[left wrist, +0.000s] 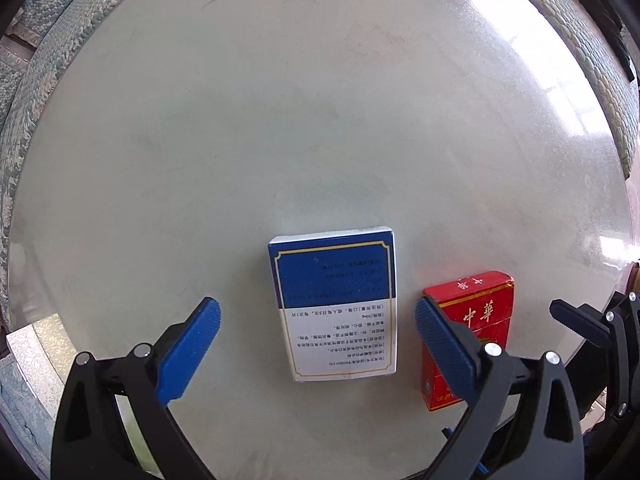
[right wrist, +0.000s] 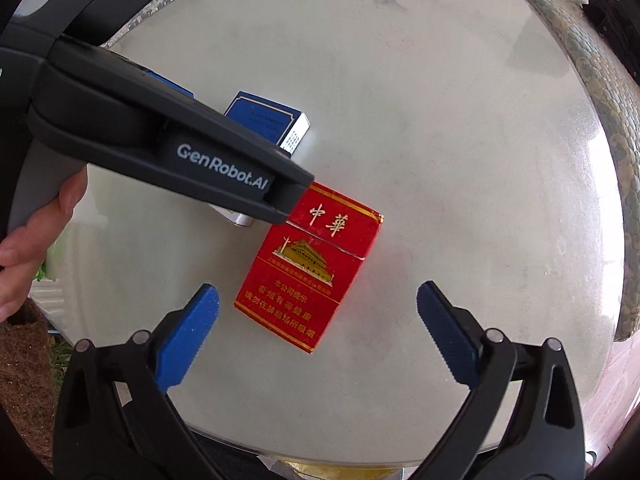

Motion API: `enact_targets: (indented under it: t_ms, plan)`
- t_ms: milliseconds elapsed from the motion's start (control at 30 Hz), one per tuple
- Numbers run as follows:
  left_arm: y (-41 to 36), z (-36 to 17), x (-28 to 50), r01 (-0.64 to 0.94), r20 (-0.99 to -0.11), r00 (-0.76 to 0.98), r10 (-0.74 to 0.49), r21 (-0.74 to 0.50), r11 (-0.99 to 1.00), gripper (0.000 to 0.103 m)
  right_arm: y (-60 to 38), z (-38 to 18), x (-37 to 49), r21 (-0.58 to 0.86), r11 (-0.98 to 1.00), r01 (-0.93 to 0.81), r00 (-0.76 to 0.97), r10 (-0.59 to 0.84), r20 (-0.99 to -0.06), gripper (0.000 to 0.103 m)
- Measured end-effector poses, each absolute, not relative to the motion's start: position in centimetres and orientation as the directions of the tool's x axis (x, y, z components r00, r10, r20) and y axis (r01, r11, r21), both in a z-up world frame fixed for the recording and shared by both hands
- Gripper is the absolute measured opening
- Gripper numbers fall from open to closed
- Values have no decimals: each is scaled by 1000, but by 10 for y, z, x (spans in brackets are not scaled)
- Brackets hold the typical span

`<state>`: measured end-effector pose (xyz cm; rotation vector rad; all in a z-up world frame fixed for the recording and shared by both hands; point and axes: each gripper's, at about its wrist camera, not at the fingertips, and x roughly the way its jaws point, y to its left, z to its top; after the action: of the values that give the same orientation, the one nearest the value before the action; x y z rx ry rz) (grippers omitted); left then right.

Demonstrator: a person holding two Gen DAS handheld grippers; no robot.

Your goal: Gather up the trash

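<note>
A blue-and-white box (left wrist: 336, 304) lies flat on the round glass table (left wrist: 280, 120), between the open fingers of my left gripper (left wrist: 318, 320). A red cigarette pack (left wrist: 480, 312) lies just right of it, partly behind the right finger. In the right wrist view, my right gripper (right wrist: 318, 308) is open with the red pack (right wrist: 308, 268) lying between its fingers. The blue-and-white box (right wrist: 272, 120) shows behind the left gripper's black body (right wrist: 160, 136), which crosses the upper left.
The table has a patterned green cloth rim (left wrist: 48, 64) around its edge. The right gripper's black frame (left wrist: 600, 328) shows at the right edge of the left wrist view. A hand (right wrist: 28, 240) holds the left gripper's handle.
</note>
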<state>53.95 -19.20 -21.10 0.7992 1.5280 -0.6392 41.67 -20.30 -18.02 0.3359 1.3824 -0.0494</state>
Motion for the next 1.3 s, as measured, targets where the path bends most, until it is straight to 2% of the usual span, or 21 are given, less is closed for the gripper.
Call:
enact_targets:
  t_ms: [333, 833, 867, 967, 1000, 1133, 1200, 1300]
  plan:
    - [-188, -238, 554, 783, -990, -22, 143, 71, 617, 97, -189, -196, 427, 171, 953, 251, 190, 125, -974, 97]
    - [-149, -247, 555, 746, -996, -66, 61, -9, 666, 94, -175, -209, 436, 48, 975, 218, 202, 3, -979, 95]
    - [-143, -245, 557, 748, -996, -64, 59, -9, 664, 92, -175, -208, 436, 40, 976, 213, 209, -5, -978, 91]
    - [-139, -242, 554, 749, -996, -65, 60, -9, 662, 85, -170, -201, 427, 36, 978, 203, 248, -16, -969, 70]
    - [-138, -241, 553, 749, -996, -66, 61, -9, 663, 82, -171, -201, 426, 39, 979, 201, 244, -11, -970, 66]
    - [-135, -238, 548, 745, -996, -66, 60, -10, 667, 72, -175, -200, 425, 73, 979, 190, 254, 23, -967, 63]
    - [-131, -234, 548, 735, -996, -68, 59, -10, 678, 60, -176, -200, 424, 77, 983, 169, 253, 32, -967, 62]
    - [-124, -234, 549, 704, -995, -83, 61, -15, 710, 60, -183, -199, 422, 113, 979, 172, 254, 67, -965, 61]
